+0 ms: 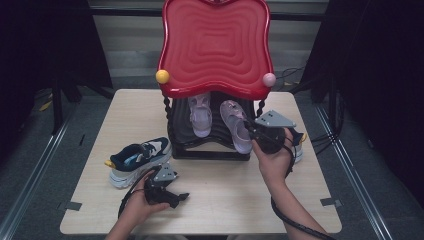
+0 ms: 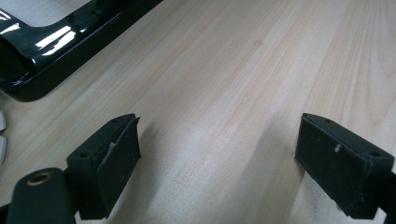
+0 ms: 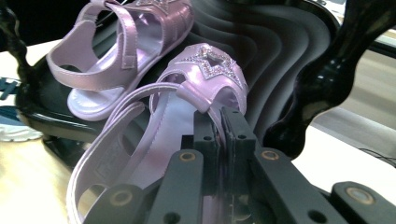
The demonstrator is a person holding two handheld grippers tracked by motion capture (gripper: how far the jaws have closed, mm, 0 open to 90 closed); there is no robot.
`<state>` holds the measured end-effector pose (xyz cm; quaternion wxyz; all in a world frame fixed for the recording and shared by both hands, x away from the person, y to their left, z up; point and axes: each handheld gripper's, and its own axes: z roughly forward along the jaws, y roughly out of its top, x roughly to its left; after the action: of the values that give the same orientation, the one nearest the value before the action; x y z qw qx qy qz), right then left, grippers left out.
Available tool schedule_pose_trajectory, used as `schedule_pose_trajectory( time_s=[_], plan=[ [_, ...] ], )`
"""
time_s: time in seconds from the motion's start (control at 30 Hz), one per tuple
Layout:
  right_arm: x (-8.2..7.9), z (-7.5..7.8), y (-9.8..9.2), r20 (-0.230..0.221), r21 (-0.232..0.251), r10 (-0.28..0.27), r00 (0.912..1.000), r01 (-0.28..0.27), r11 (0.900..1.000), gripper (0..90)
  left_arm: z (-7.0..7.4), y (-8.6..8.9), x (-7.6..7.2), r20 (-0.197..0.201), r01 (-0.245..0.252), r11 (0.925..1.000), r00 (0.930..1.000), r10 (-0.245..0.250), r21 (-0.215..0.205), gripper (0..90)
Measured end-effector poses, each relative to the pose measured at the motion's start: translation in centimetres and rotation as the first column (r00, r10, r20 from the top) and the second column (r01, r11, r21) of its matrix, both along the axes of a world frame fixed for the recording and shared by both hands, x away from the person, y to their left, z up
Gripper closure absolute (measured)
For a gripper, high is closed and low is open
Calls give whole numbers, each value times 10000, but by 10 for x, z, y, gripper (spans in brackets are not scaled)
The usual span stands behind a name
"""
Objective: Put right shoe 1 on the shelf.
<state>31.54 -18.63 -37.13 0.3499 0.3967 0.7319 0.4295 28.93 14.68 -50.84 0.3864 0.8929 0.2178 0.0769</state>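
- The right gripper (image 1: 255,131) has its jaws closed tight on the side strap of the nearer lilac sandal (image 3: 154,135), which lies on the black lower shelf (image 3: 280,56) of the rack.
- A second lilac sandal (image 3: 116,51) rests beside it on that shelf.
- The left gripper (image 2: 219,158) hovers over the bare desk (image 2: 233,70), jaws wide apart and empty.
- A navy sneaker (image 1: 137,160) sits on the desk left of the rack, under its red top tray (image 1: 215,45).

I see a recording studio or lab. Black curtains (image 1: 45,45) hang left and right of my pale wooden table (image 1: 210,200). Metal floor rails (image 1: 30,165) and loose cables (image 1: 292,75) lie around it.
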Motion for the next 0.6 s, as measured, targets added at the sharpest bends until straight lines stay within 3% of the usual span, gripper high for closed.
schedule_pose_trajectory(
  time_s=[0.6],
  plan=[
    [12, 0, 18, 542, 79, -855, 9949, 852, 9963, 853, 0, 0, 0, -1, -5, 10000, 10000, 5, -1, 131]
  ],
)
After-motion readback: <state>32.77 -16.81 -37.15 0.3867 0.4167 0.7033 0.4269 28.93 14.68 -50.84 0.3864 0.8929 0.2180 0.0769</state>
